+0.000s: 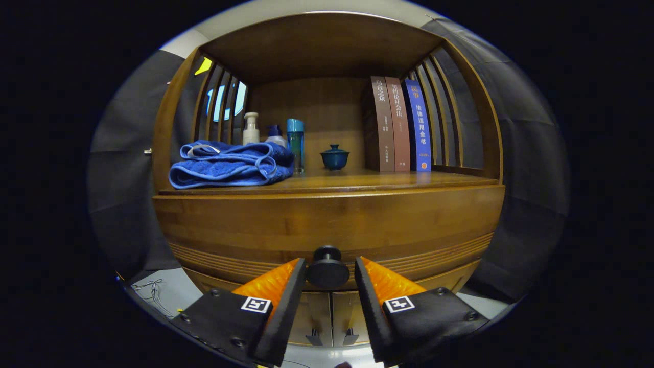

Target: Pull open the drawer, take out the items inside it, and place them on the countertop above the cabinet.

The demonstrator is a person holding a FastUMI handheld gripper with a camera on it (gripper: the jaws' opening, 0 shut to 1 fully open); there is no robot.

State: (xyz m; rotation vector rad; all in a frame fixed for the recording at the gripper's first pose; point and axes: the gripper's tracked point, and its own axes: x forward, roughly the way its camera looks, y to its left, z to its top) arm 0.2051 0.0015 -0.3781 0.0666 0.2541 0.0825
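The wooden cabinet's drawer front [327, 225] spans the width just below the countertop [357, 180] and looks closed, so its contents are hidden. A round dark knob [327, 271] sticks out from the drawer's lower middle. My gripper [330, 273] has the knob between its two fingers; the left finger [286, 296] touches it and the right finger [370, 296] sits tight against its other side.
On the countertop lie a folded blue towel [230, 163] at the left, a pump bottle [251, 129], a teal bottle [295, 144], a small lidded cup [334, 157] and three upright books [401, 125]. Two lower cabinet doors [331, 317] are below the drawer. Slatted side walls and a top board enclose the shelf.
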